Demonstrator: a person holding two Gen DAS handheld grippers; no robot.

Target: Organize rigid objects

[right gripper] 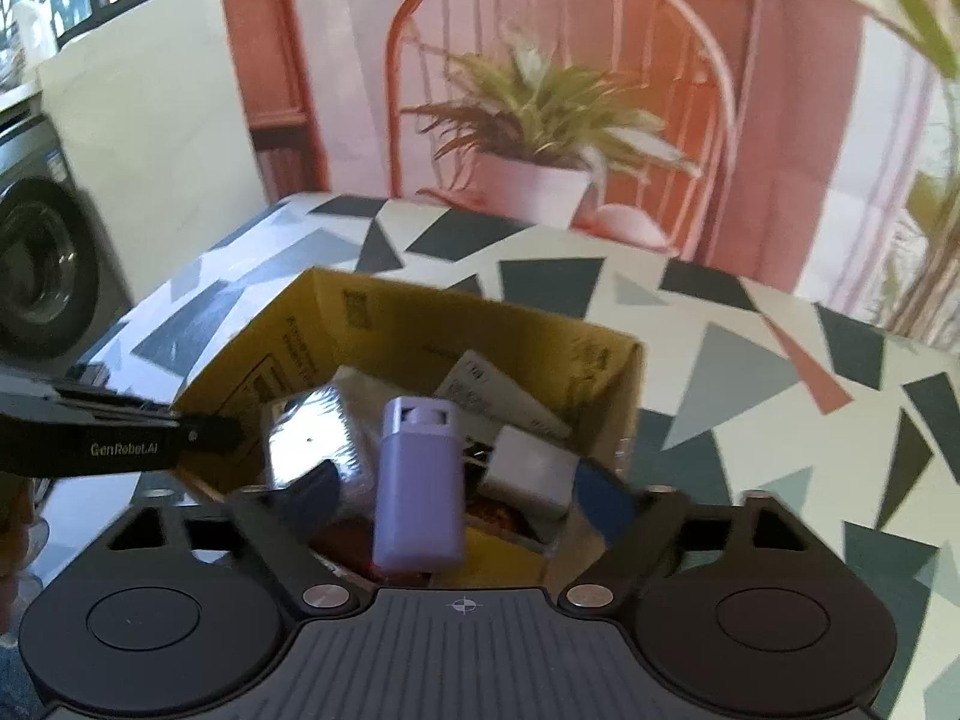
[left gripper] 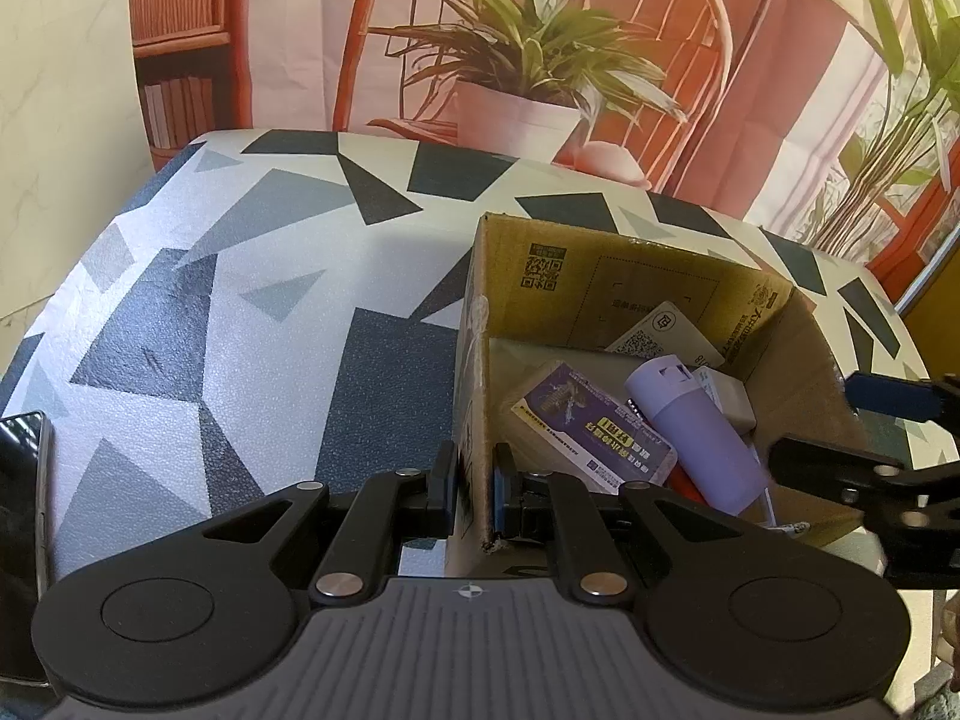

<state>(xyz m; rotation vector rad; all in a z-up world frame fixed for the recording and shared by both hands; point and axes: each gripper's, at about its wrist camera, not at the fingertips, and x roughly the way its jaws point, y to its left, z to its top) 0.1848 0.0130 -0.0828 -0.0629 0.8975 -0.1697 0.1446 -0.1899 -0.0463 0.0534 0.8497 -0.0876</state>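
An open cardboard box (left gripper: 600, 276) stands on the patterned table. My left gripper (left gripper: 474, 486) is shut on its near left wall, one finger outside and one inside. Inside the box, a lilac bottle (left gripper: 702, 438) lies on a purple printed carton (left gripper: 594, 426), beside a white block (left gripper: 729, 399) and a QR card (left gripper: 660, 333). Over the box, my right gripper (right gripper: 459, 498) stands open. The lilac bottle (right gripper: 420, 480) lies below, between its spread blue pads (right gripper: 600, 504), which do not touch it. A silver-wrapped pack (right gripper: 318, 438) lies to the bottle's left.
A dark phone (left gripper: 24, 480) lies at the table's left edge. The geometric-patterned tabletop (left gripper: 240, 312) stretches left of and behind the box. A printed backdrop (left gripper: 540, 60) with a chair and plant hangs behind the table. A washing machine (right gripper: 36, 264) stands off to the left.
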